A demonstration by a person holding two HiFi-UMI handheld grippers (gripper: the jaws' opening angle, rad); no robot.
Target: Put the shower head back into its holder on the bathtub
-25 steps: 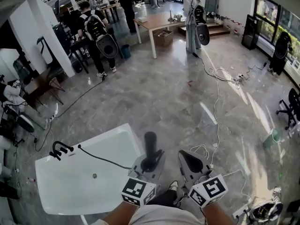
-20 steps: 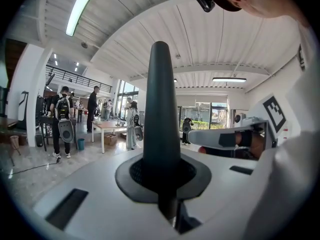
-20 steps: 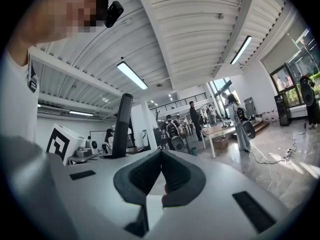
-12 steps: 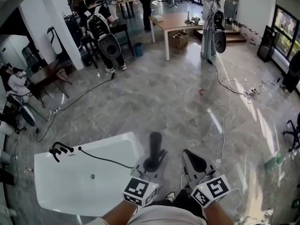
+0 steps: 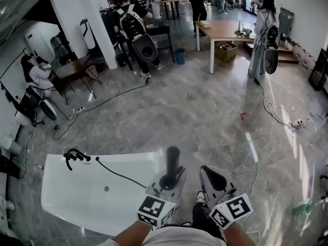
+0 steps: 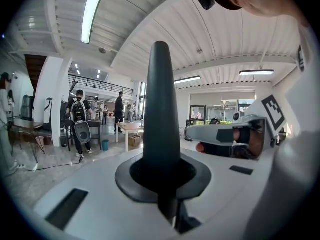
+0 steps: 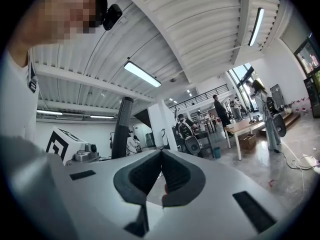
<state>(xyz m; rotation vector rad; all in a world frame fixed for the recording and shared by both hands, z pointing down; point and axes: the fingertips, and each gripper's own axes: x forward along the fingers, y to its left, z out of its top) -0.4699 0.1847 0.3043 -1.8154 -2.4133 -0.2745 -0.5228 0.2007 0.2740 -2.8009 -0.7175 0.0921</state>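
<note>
Left tool (image 5: 173,176): It was clamped on the shower head (image 5: 172,158). The dark handle stood up between its jaws. This grip stayed the same the whole time.
Right tool (image 7: 161,154): Its jaws were pressed together with nothing in them. It stayed just beside the left tool.
Shower head: It was still in the left tool, over the near right corner of the bathtub (image 5: 61,199). It was not in its holder yet.
Hose (image 5: 120,176): It ran from the shower head across the tub to the black fittings (image 5: 76,156) at the tub's far left corner.
What changed: The whole view swung to the left. The people at the back of the room slid to the right in the picture. The tub and its black fittings came a little more toward the middle. Both tools moved along together, side by side.
What it meant: The person was most likely turning to face the end of the tub with the fittings. The shower head was still well apart from them, so the carry across the tub was still to do.
</note>
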